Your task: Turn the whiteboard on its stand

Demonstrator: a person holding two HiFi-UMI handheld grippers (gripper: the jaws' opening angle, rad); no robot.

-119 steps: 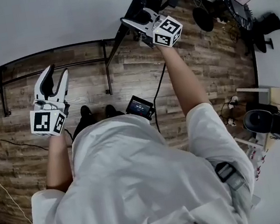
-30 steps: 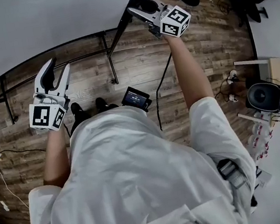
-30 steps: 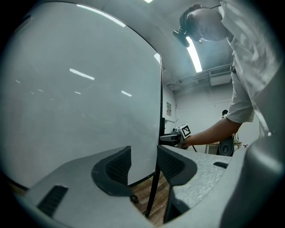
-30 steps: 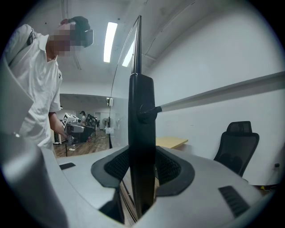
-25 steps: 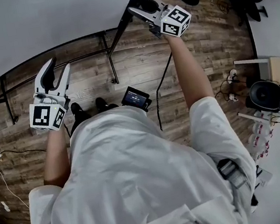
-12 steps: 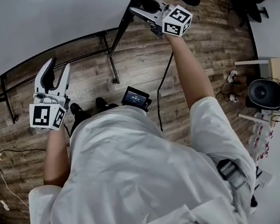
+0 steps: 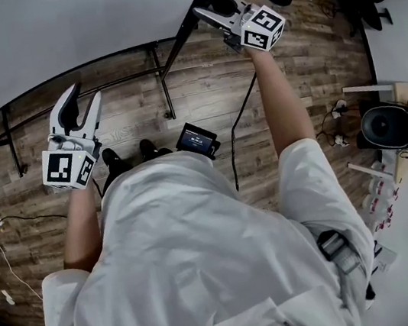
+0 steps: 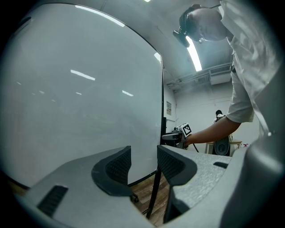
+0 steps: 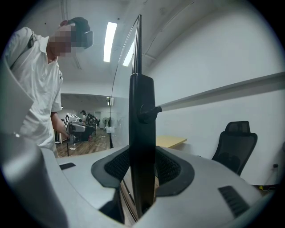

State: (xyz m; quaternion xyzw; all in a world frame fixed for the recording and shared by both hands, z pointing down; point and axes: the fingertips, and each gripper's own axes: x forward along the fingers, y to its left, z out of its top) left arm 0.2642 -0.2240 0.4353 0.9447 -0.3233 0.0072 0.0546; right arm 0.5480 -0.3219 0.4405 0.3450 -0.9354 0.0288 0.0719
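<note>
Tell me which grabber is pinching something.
The right gripper: its fingers are closed on the black post at the edge of the whiteboard. The left gripper's fingers stand apart with nothing between them.

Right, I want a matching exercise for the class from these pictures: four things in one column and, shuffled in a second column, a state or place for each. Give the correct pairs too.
Things
1. left gripper
2. right gripper
3. whiteboard
4. office chair

States or places
A. black, beside the white wall
B. jaws apart, gripping nothing
C. blank white face, standing upright
D. jaws closed on the black side post

Pairs: 1-B, 2-D, 3-C, 4-A
</note>
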